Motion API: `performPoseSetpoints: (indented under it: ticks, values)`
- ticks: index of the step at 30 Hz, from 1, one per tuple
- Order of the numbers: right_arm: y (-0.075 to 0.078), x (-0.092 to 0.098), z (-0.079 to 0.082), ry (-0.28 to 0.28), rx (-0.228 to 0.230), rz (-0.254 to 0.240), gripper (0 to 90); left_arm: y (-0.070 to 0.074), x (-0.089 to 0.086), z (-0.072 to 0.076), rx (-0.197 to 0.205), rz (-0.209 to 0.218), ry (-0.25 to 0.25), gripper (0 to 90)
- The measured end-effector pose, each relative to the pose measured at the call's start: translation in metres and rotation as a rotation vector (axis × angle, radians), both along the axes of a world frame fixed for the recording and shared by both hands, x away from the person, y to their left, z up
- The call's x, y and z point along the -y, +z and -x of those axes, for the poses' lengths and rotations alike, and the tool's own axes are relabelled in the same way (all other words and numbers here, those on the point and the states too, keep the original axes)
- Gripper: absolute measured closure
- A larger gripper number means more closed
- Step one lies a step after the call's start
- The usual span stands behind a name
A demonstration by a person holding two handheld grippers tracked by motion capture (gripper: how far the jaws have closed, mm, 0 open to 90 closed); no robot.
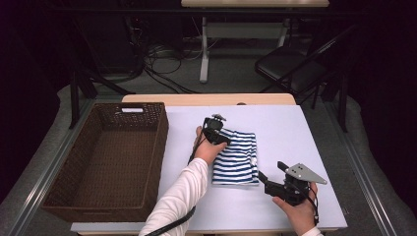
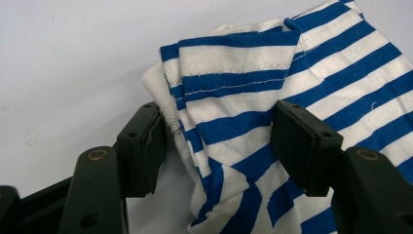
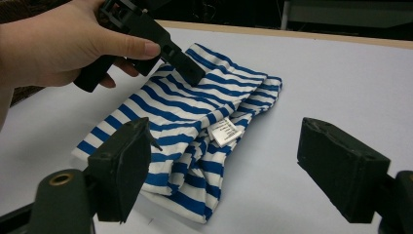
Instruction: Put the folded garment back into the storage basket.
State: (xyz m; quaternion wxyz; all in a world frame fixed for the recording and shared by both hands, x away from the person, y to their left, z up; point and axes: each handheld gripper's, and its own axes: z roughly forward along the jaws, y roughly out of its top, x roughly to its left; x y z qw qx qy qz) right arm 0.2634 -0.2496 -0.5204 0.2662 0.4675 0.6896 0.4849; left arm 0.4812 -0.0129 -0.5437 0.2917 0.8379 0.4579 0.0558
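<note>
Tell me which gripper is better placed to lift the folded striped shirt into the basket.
Left, probably. The left gripper already has its jaws around a folded edge of the striped shirt and sits nearer the basket. The right gripper is open, just off the shirt's near corner, on the side away from the basket.

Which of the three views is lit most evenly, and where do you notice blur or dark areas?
High view: white table evenly bright, room behind nearly black. Left gripper view: striped cloth sharp down to the stitching, no glare; the jaws at the bottom edge soften. Right gripper view: left gripper and hand slightly soft, near jaws dark.
</note>
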Motion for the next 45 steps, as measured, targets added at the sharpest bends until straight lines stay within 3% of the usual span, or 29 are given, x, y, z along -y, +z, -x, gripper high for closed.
performPoseSetpoints:
  ticks: [11, 17, 30, 45]
  values:
    - [0.004, -0.014, -0.009, 0.000, -0.013, 0.005, 25.3, -0.001, 0.002, 0.002, 0.011, -0.007, 0.012, 39.2]
    - [0.003, -0.017, -0.016, -0.038, -0.017, 0.006, 26.5, 0.000, 0.002, 0.003, 0.006, 0.003, 0.005, 44.8]
    - [-0.008, -0.025, -0.030, -0.049, -0.154, -0.007, 32.8, 0.000, 0.002, 0.004, -0.015, 0.036, 0.004, 57.3]
    - [-0.023, -0.034, -0.043, -0.071, -0.213, 0.031, 34.6, 0.000, 0.002, 0.005, -0.023, 0.049, 0.014, 61.0]
